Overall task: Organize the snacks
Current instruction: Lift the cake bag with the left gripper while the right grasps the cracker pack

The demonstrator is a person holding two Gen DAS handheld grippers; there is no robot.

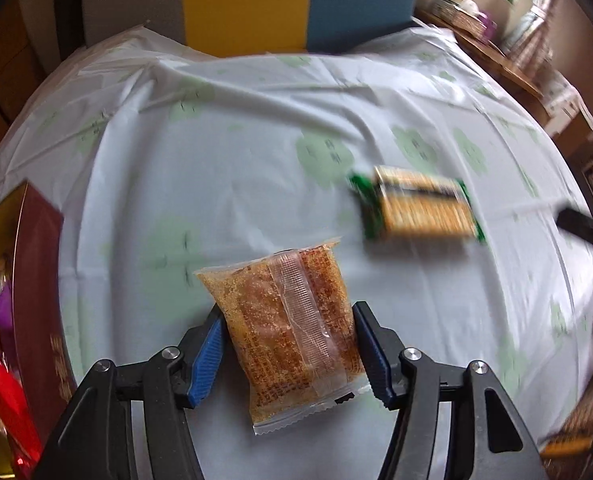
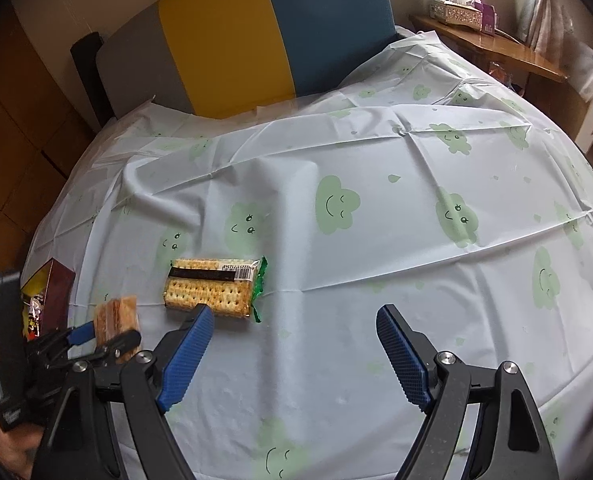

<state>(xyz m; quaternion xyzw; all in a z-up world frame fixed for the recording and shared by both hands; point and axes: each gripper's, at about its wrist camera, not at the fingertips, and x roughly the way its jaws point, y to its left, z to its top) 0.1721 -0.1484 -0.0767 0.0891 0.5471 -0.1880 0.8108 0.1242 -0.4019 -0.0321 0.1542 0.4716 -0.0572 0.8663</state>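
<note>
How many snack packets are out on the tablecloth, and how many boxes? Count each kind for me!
Clear packet of orange-brown crispy snack: 1
Green-ended clear packet of square crackers: 1
Dark red cardboard box with snacks inside: 1
Total: 3

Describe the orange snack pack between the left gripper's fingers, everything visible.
The snack pack is a clear plastic pillow wrapper with crimped, serrated ends and a back seam facing up, filled with an orange-brown crumbly block. It sits between the left gripper's blue pads, which flank its long sides; whether they press on it is unclear. It points away from the camera, tilted slightly left, over the tablecloth. In the right wrist view it appears edge-on, near the red box.
</note>
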